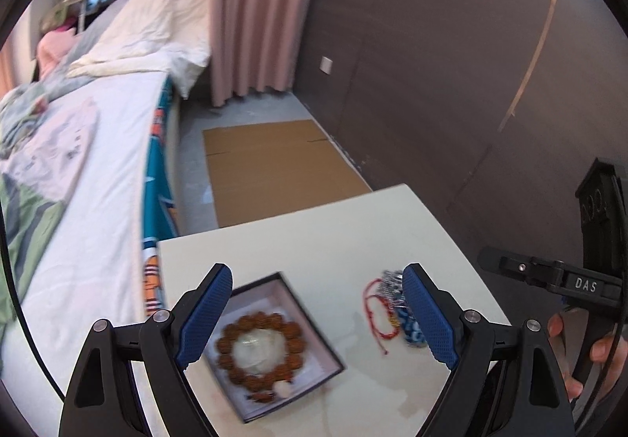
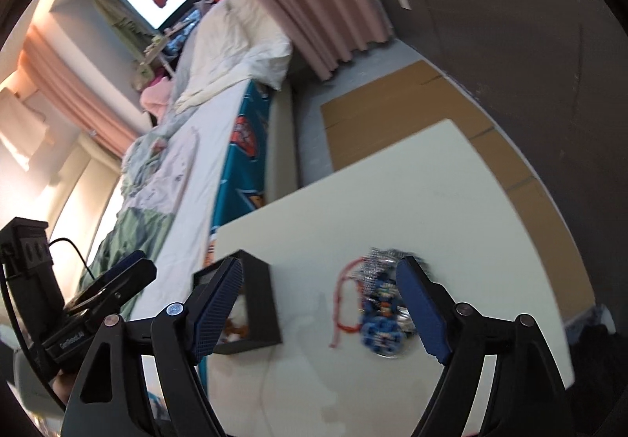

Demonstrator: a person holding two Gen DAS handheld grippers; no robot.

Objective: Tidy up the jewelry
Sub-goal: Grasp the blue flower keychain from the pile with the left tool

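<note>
A black jewelry box (image 1: 304, 323) with a white lining lies open on the white table (image 1: 314, 236). A brown bead bracelet (image 1: 257, 350) lies inside it around a white cushion. My left gripper (image 1: 316, 315) is open and empty, above the box. To the right lies a pile of jewelry (image 1: 396, 303): a red cord bracelet (image 1: 375, 313), a silver chain piece and a blue beaded piece. My right gripper (image 2: 318, 303) is open and empty, above the pile (image 2: 378, 303), with the box (image 2: 259, 303) by its left finger.
A bed (image 1: 90, 162) with white and green bedding runs along the table's left side. Flat cardboard (image 1: 274, 170) lies on the floor beyond the table. A dark wall (image 1: 471, 64) and pink curtain (image 1: 259, 5) stand behind. The right gripper's body (image 1: 565, 280) is at the table's right edge.
</note>
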